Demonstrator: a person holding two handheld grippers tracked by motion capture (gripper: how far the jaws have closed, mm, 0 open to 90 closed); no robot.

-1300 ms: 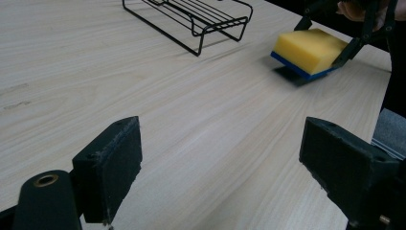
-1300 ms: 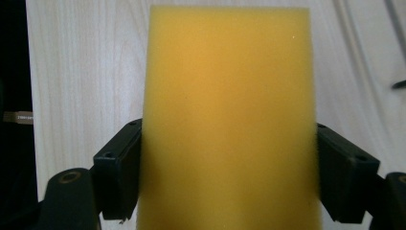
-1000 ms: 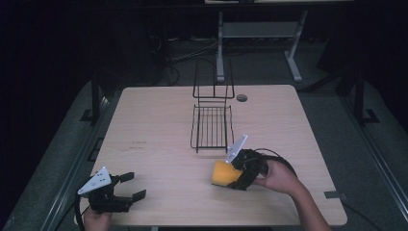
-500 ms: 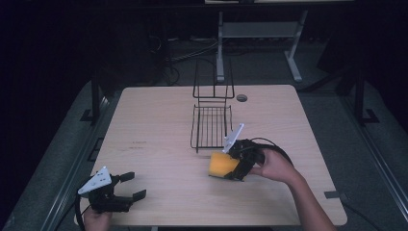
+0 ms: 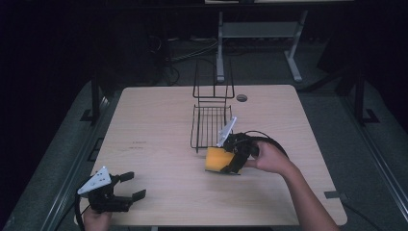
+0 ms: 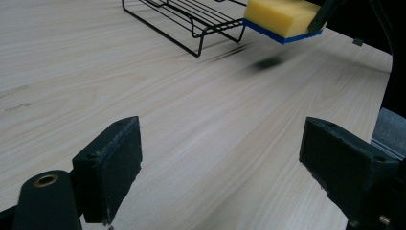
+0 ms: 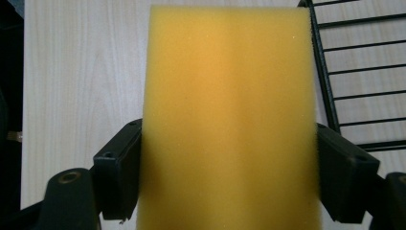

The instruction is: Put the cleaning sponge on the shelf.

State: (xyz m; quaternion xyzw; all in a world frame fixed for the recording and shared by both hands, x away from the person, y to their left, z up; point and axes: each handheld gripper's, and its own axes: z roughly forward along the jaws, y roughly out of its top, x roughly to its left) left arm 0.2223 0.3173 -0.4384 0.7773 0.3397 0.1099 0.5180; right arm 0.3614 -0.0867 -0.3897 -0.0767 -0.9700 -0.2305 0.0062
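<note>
Two grippers are at work over the table point(image 5: 159, 120), and the right gripper point(image 5: 230, 162) is the busy one: its jaws pinch a sponge point(image 5: 217, 159) by its two long sides, holding it clear of the wood just beside the near end of the wire rack point(image 5: 210, 126), toward the table's middle. The left gripper point(image 5: 129, 186) sits at the near left corner, jaws spread wide with nothing between them.

The sponge looks light and soft, a yellow foam block with a thin blue layer underneath, seen from the left gripper view point(image 6: 281, 18). Foam like this will likely squash under a hard squeeze and spring back, so it should not slip easily and is in no danger of breaking. Across the narrow width, as the pads point(image 7: 117, 175) hold it now, seems the sensible place to grip; a hold near one end would probably let it droop or twist.

From the right gripper view the sponge point(image 7: 230, 120) hides most of what lies ahead, leaving a strip of rack point(image 7: 356, 72) at the right. How deep the pads sink in cannot be told. The rack's upright back blends into the dark floor behind the far edge.
</note>
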